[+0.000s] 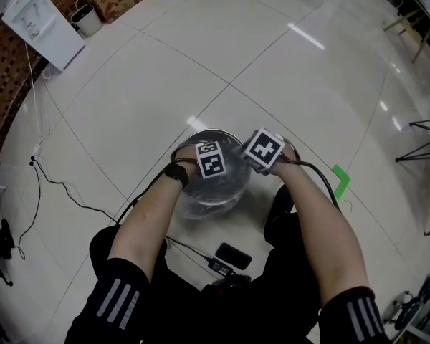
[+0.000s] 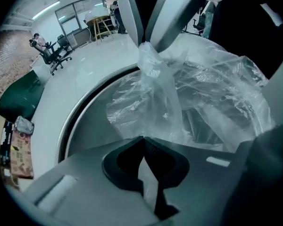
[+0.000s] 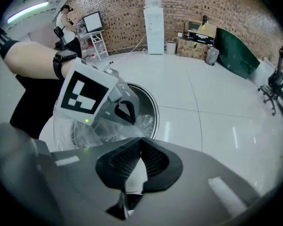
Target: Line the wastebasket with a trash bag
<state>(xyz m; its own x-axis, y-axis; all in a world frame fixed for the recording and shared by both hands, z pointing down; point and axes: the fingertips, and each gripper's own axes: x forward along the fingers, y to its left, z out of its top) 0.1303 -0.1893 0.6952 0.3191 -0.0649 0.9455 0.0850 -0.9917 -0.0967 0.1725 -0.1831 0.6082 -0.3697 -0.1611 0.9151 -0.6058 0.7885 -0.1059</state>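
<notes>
Pinching the crinkly clear plastic trash bag (image 2: 203, 93) tight in both the left tongs (image 2: 142, 139) and the right tongs (image 3: 140, 141), low over the round shiny metal wastebasket (image 3: 154, 113) on the white floor (image 1: 165, 70), bag partly inside, top edge seemingly not yet pulled over the rim.

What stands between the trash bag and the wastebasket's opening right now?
Nothing visible. The clear trash bag already sits bunched in the mouth of the round wastebasket, with the left tool and right tool both pinching its film.
</notes>
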